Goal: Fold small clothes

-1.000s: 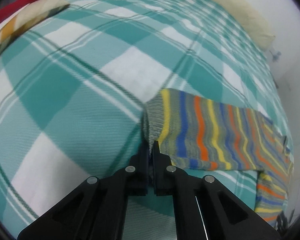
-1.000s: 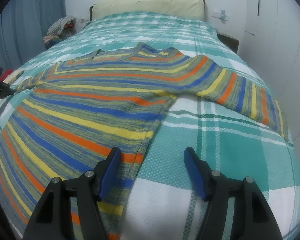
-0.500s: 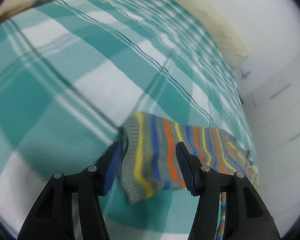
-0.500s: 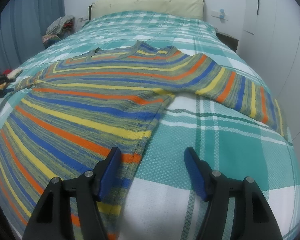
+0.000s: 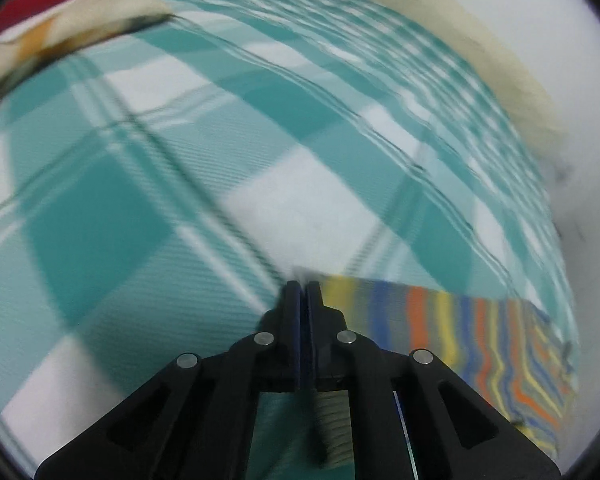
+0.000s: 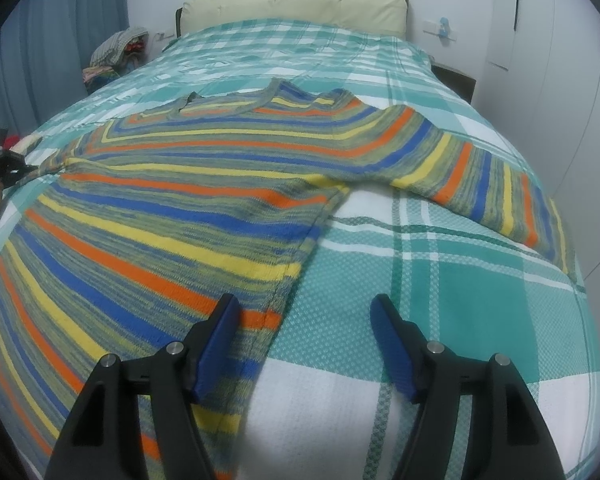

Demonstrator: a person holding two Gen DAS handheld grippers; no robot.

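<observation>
A striped knit sweater (image 6: pixel 188 208) in blue, orange, yellow and grey lies spread flat on the bed, its right sleeve (image 6: pixel 480 176) stretched out to the right. My right gripper (image 6: pixel 304 312) is open and empty, its fingers straddling the sweater's right side seam near the hem. My left gripper (image 5: pixel 303 292) is shut on the cuff of the left sleeve (image 5: pixel 440 320); the ribbed cuff edge shows below the fingers. The left gripper also shows at the far left of the right wrist view (image 6: pixel 8 164). The left wrist view is blurred by motion.
The bed has a teal and white checked cover (image 6: pixel 460 280) and a cream headboard cushion (image 6: pixel 292 4). A pile of clothes (image 6: pixel 116 52) sits by the blue curtain at the far left. Cream and red fabric (image 5: pixel 60 28) lies beyond the left sleeve. White wardrobe doors (image 6: pixel 560 60) stand on the right.
My left gripper opened around the sleeve cuff half a second ago and has now shut on it again. The right gripper has stayed open in place.
</observation>
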